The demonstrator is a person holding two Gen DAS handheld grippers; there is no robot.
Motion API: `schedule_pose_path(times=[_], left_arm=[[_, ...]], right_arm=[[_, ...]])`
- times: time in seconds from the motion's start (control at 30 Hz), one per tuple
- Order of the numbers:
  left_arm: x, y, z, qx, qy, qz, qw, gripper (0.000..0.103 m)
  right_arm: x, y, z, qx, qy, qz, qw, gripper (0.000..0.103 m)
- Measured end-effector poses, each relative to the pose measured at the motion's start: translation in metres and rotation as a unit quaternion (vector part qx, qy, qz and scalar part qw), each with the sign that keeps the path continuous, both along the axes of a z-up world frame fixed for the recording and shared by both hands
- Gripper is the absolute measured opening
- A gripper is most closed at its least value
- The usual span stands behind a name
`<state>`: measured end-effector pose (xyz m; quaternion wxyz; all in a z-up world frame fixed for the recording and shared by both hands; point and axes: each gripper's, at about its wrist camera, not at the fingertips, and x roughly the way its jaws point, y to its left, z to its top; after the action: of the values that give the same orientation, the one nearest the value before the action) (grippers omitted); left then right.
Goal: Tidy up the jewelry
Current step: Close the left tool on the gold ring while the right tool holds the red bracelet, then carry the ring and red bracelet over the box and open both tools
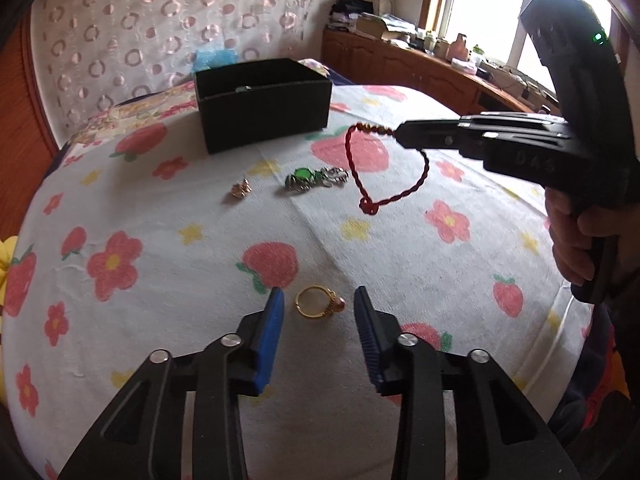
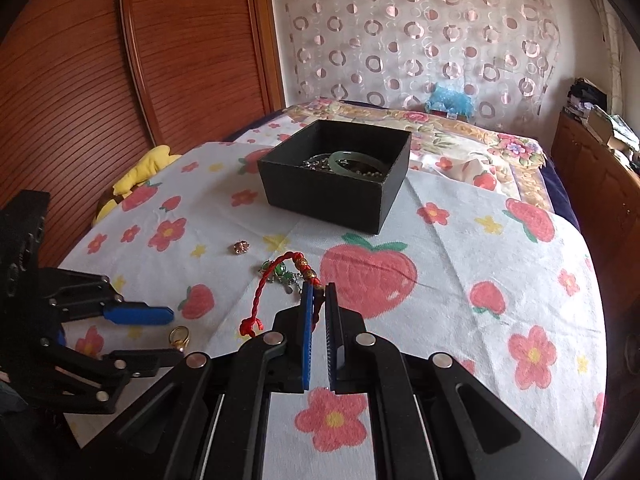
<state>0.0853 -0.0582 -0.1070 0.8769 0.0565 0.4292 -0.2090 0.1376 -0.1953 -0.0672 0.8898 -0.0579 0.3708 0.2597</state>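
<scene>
We are gripping the red braided bracelet [image 1: 386, 168] in our right hand-held gripper [image 2: 319, 286], above the bed [image 1: 460, 280]. Our left hand-held gripper [image 1: 319, 294] is straddling the gold ring [image 1: 314, 301], released. A green pendant [image 1: 316, 178] and small earring [image 1: 240, 190] are lying before the black box [image 1: 264, 108].

Two black plastic grippers: the left gripper [image 1: 319, 300] and right gripper [image 2: 319, 296] have ribbed blue finger pads [image 1: 269, 344], round silver screws [image 1: 231, 339] and a small green light [image 1: 599, 37].

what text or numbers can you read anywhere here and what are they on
"DAS" or similar: faint raised letters on the black body of the right gripper, too faint in the left wrist view to be sure.
Boxes and bottles on the wooden sideboard: any labels too small and blurred to read.
Black box, jewelry, cloth: no text.
</scene>
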Motion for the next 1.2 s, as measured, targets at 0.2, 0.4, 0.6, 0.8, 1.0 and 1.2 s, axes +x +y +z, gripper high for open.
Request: schedule_pose_path(times=[0.2,0.4,0.6,0.8,1.0,1.2], left_arm=[[-0.002,-0.002,-0.001,0.007,-0.007,-0.008,0.9999,0.024],[-0.001,-0.001,0.003,0.005,-0.015,-0.002,0.9999,0.023],[0.009,0.003,0.021,0.001,-0.038,0.009,0.9992,0.023],[0.03,0.007,0.044,-0.003,-0.063,0.019,0.9978,0.023],[0.046,0.017,0.062,-0.002,-0.084,0.026,0.9961,0.023],[0.064,0.023,0.076,0.004,-0.102,0.037,0.9941,0.023]], right_arm=[[0.001,-0.001,-0.005,-0.001,0.009,-0.002,1.0,0.007],[0.003,-0.002,-0.008,0.001,0.012,-0.004,1.0,0.007],[0.011,-0.003,0.004,0.003,-0.001,-0.007,1.0,0.007],[0.032,-0.001,0.027,0.004,-0.023,-0.012,1.0,0.007],[0.064,0.004,0.039,0.004,-0.032,-0.025,0.999,0.007],[0.092,0.011,0.043,0.014,-0.031,-0.037,0.999,0.007]])
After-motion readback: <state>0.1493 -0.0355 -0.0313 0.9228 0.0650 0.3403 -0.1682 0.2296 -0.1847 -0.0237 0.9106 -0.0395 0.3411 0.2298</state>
